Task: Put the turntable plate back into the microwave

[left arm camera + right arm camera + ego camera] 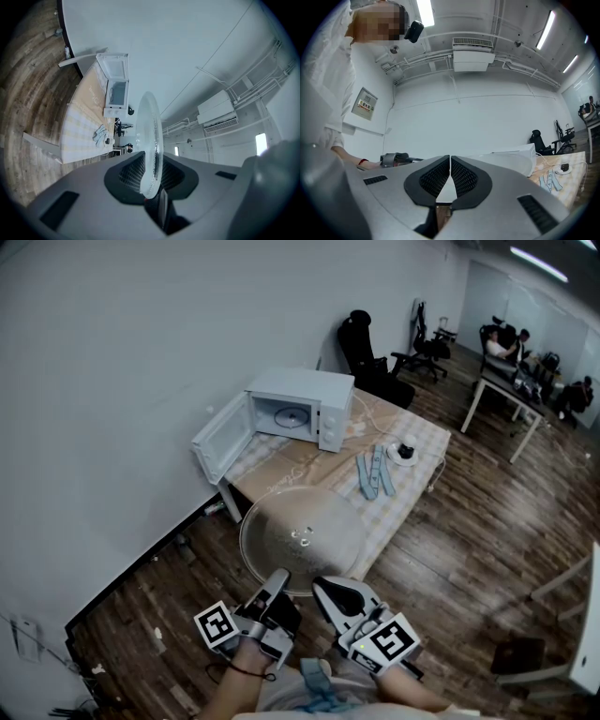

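A clear glass turntable plate [305, 538] hangs level over the near end of the table [412, 486]. My left gripper [277, 581] is shut on its near rim. In the left gripper view the plate [152, 136] stands edge-on between the pads, with my left gripper [151, 174] clamped on it. My right gripper [323, 589] sits just right of the left one at the plate's near edge, shut with nothing in it; in its own view my right gripper [450, 176] has its jaws touching. The white microwave [302, 407] stands at the table's far end with its door [219, 439] swung open to the left.
Pale blue gloves [375, 474] and a small white round object [403, 453] lie on the checked tablecloth right of the microwave. A grey wall runs along the left. Office chairs [370, 357], a desk [506, 395] and seated people are at the far right. The floor is wood.
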`<state>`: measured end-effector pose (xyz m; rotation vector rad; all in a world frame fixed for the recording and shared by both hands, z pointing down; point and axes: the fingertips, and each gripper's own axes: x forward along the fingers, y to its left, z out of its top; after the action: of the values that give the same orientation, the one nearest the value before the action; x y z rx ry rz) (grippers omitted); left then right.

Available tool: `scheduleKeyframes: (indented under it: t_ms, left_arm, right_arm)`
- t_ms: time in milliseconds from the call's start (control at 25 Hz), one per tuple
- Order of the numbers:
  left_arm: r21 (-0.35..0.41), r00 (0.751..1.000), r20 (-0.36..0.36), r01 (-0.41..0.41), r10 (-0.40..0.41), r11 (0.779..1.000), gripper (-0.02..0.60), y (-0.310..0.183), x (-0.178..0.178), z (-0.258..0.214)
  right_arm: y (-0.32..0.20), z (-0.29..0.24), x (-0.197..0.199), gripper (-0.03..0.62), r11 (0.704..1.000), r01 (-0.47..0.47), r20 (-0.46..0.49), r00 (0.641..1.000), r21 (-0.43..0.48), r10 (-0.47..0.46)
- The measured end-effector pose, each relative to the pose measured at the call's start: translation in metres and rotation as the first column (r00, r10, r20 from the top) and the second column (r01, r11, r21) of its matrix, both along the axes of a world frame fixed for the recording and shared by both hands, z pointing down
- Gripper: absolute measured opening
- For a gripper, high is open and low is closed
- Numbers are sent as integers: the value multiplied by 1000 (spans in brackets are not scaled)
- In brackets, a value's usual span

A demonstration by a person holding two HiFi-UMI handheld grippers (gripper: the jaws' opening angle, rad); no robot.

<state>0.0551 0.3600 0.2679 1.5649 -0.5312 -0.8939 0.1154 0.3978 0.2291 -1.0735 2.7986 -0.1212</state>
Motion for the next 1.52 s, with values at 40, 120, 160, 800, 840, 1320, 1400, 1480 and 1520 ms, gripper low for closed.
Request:
scheduleKeyframes:
  t_ms: [40, 120, 160, 800, 840, 1320, 1400, 1480, 1520]
  left_arm:
    - [0, 1000, 0, 0, 0, 1000, 58, 0, 0, 0]
    - [0, 1000, -2, -2, 2, 1000, 58, -1, 0, 0]
    - [1, 1000, -2, -3, 3, 1000, 58, -1, 0, 0]
    - [-5, 1000, -17, -1, 1, 1000, 58, -18, -15, 3]
    - [-5, 1000, -18, 0, 0, 1000, 58, -21, -17, 3]
    - [-5, 1000, -15, -16, 16, 1000, 57, -54, -41, 7]
    - [-4, 1000, -14, -21, 20, 1000, 57, -62, -47, 8]
    - [-6, 1000, -16, -26, 26, 1000, 57, -71, -52, 9]
    - [-7, 999, -16, -30, 30, 1000, 57, -76, -55, 10]
  right_arm:
    - [0, 0, 0, 34, 1000, -1, 1, 1000, 0, 1]
    - [-1, -1, 0, 34, 1000, -4, 2, 1000, 1, 4]
    - [-1, -1, 0, 34, 1000, -5, 2, 1000, 2, 5]
    - [-20, 2, -14, 34, 1000, -4, 6, 1000, -11, 4]
    - [-22, 2, -16, 34, 1000, -3, 7, 1000, -12, 3]
    - [-56, 7, -41, 34, 999, -12, 7, 1000, -35, 12]
    - [-63, 8, -47, 34, 999, -15, 6, 1000, -38, 16]
    - [-72, 9, -53, 33, 999, -21, 5, 1000, -41, 21]
    - [-77, 10, -56, 34, 999, -24, 5, 1000, -43, 24]
